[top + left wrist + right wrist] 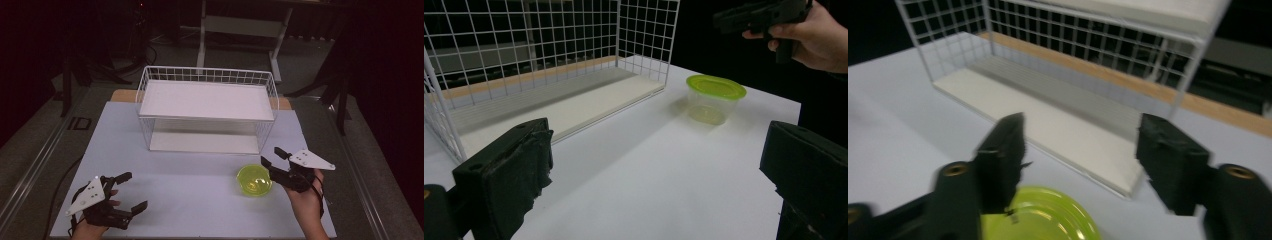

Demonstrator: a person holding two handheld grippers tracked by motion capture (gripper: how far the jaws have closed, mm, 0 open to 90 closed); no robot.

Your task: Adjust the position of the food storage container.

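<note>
My high camera looks forward and down over the tabletop [200, 200] toward the wire rack [207, 107]. Each jaw camera sits low, close, facing that rack; all three share the lidded tub [254, 180] beside it.

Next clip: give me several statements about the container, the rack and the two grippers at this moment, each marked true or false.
1. The container has a yellow-green lid. True.
2. The container sits on the lower shelf of the wire rack. False: it stands on the table, in front of the rack.
3. The right gripper is clamped on the container. False: its jaws stand apart above the lid, nothing pinched.
4. The left gripper has open jaws with nothing between them. True.
5. Both rack shelves are bare. True.
</note>
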